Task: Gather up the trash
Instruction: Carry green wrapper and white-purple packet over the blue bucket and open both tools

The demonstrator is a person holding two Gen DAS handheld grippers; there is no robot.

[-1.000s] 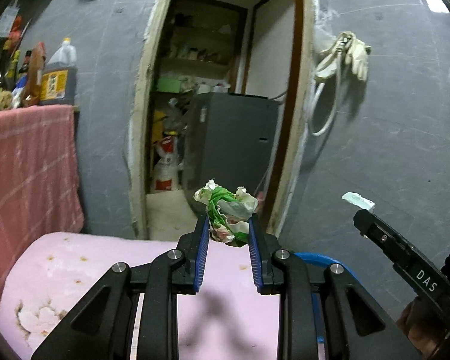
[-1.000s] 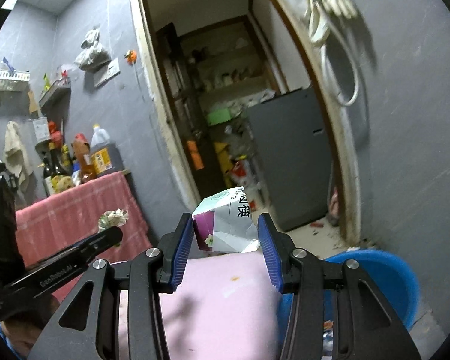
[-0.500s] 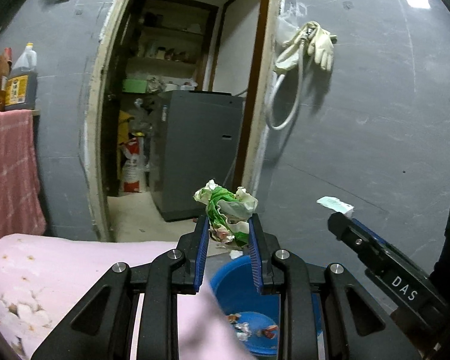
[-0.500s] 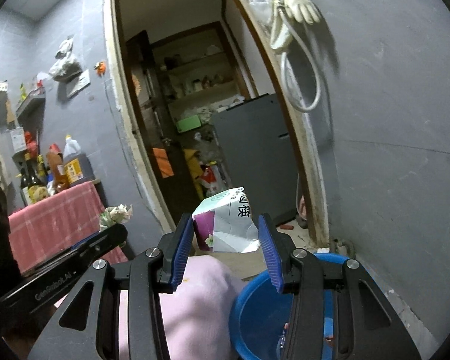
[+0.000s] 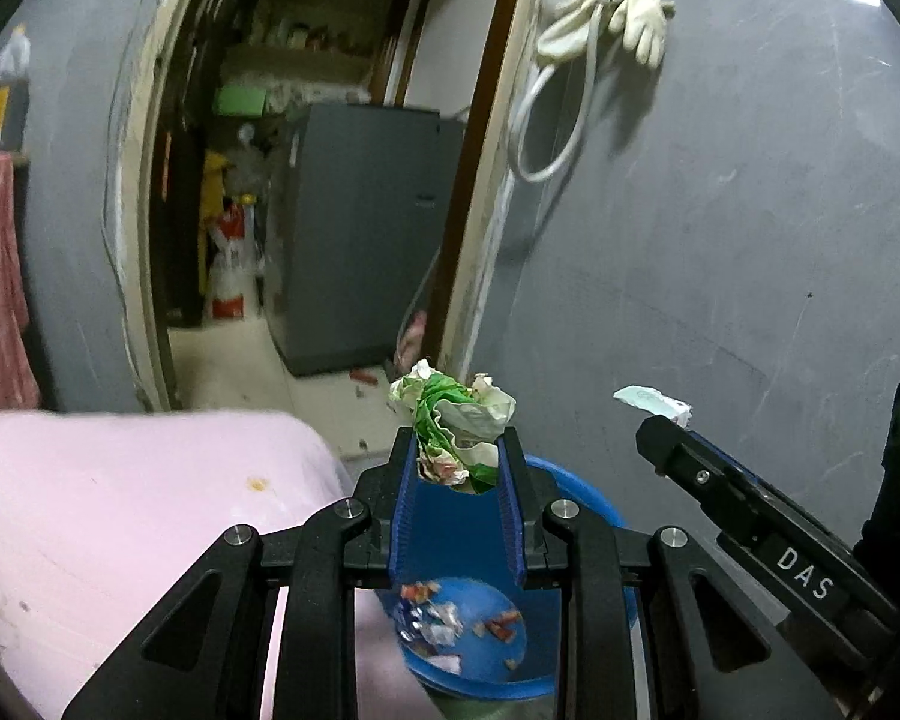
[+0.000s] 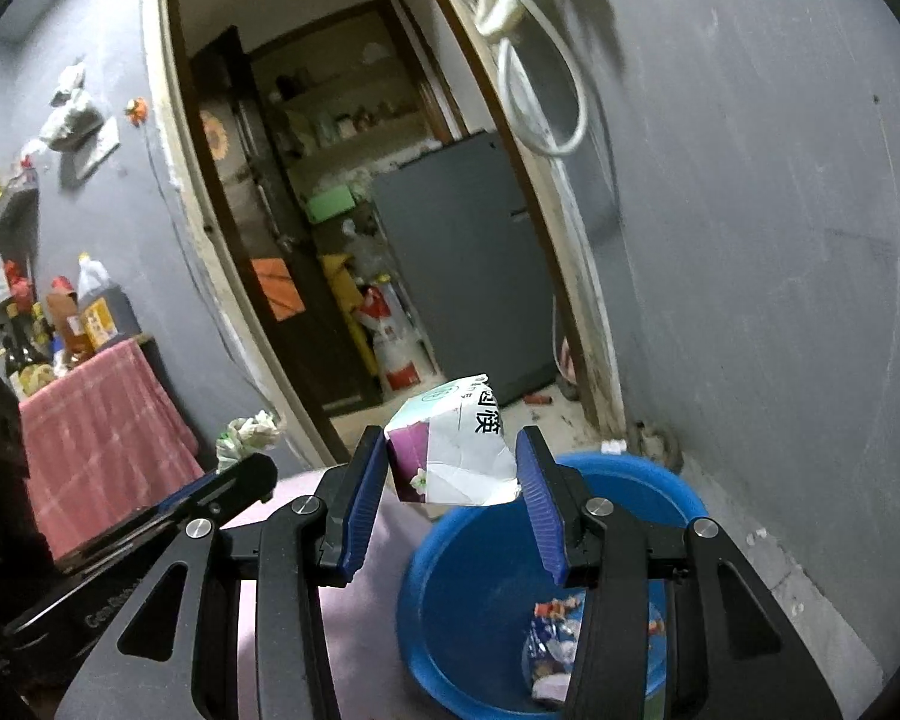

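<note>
My left gripper [image 5: 456, 462] is shut on a crumpled green and white wrapper [image 5: 453, 423] and holds it above the near rim of a blue basin [image 5: 594, 507] on the floor. My right gripper [image 6: 453, 471] is shut on a crushed white and purple paper carton [image 6: 456, 450], above the left rim of the same basin [image 6: 630, 477]. Scraps of trash [image 5: 450, 615] lie in the basin's bottom. The right gripper shows at the right of the left wrist view [image 5: 660, 432]; the left gripper shows at the left of the right wrist view [image 6: 252, 462].
A pink padded surface [image 5: 120, 510] lies left of the basin. A grey wall [image 5: 720, 240] stands behind it, with gloves and a hose [image 5: 600, 18] hung up. An open doorway [image 5: 306, 180] leads to a grey appliance [image 6: 468, 264]. A red cloth-covered shelf with bottles [image 6: 90, 396] stands left.
Both grippers swung right and down with their trash held. The blue basin came into view and now lies under them; the pink surface slid to the left.
</note>
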